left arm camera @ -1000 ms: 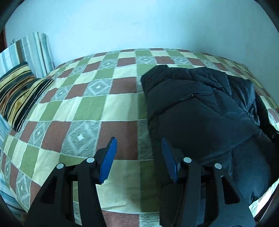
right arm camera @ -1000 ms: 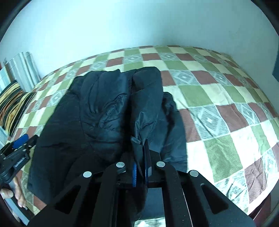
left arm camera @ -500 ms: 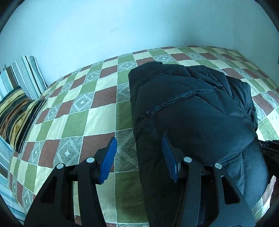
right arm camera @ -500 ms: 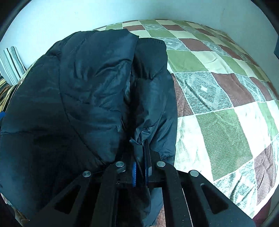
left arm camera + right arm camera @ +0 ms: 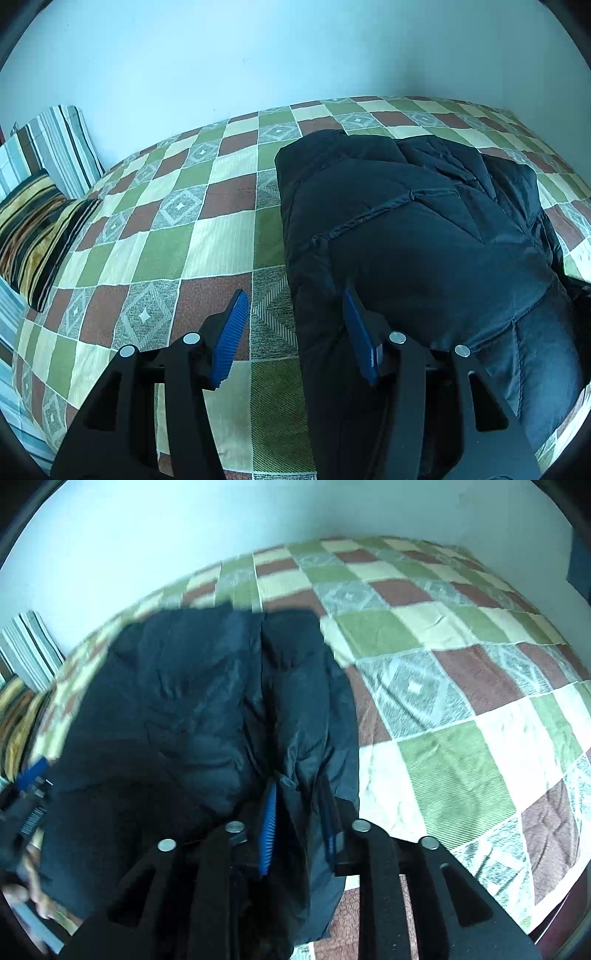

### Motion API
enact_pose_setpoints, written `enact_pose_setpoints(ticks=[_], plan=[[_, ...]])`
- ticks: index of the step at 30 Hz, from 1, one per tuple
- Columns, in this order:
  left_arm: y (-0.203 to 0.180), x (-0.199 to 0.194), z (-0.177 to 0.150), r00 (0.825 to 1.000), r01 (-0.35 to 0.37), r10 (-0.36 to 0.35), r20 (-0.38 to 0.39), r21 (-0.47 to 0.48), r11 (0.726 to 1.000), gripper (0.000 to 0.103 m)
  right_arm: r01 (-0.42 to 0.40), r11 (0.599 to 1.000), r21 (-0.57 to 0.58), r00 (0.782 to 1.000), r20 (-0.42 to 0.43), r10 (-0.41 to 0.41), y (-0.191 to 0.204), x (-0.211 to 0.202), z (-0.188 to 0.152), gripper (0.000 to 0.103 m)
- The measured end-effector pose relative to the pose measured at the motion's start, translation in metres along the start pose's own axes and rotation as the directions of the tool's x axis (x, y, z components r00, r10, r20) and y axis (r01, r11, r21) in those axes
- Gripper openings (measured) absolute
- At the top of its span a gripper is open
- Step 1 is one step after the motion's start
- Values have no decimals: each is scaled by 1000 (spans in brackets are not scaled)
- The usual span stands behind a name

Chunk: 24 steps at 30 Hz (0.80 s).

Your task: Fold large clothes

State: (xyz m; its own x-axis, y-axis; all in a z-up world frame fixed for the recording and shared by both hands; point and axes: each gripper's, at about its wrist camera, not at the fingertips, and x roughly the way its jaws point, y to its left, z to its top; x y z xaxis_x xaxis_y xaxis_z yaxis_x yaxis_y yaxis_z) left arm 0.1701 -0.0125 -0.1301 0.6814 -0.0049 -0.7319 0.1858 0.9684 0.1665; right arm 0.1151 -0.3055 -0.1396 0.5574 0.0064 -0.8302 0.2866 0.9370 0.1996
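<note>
You are letting go of a fold: your right gripper (image 5: 299, 823), jaws just opening, straddles the dark quilted puffer jacket (image 5: 424, 236) on the checked bedspread (image 5: 155, 236), your left gripper (image 5: 293, 332) half-open, empty; next, regrip for another fold.

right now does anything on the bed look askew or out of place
Nothing damaged or spilled. The dark jacket lies bunched and lumpy on the checked bedspread, its near end reaching the bed's edge by the right gripper.
</note>
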Motion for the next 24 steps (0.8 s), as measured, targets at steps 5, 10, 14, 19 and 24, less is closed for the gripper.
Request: enact_pose_setpoints(ticks=[5, 10, 14, 19, 24], plan=[[2, 1, 0, 1000, 6, -6, 0, -8, 1000, 53, -83, 996, -10, 996, 18, 83, 18, -12, 9, 42], [1, 1, 0, 1000, 6, -6, 0, -8, 1000, 53, -60, 998, -31, 998, -23, 59, 32, 7, 14, 49], [1, 2, 0, 1000, 1, -1, -2, -10, 1000, 53, -94, 996, -9, 995, -36, 93, 31, 10, 17, 52], [0, 2, 0, 1000, 4, -4, -1, -12, 1000, 53, -148, 989, -5, 989, 10, 148, 34, -4, 19, 52], [0, 3, 1, 1000, 3, -3, -2, -8, 1000, 53, -128, 990, -57, 991, -39, 126, 45, 9, 16, 46]])
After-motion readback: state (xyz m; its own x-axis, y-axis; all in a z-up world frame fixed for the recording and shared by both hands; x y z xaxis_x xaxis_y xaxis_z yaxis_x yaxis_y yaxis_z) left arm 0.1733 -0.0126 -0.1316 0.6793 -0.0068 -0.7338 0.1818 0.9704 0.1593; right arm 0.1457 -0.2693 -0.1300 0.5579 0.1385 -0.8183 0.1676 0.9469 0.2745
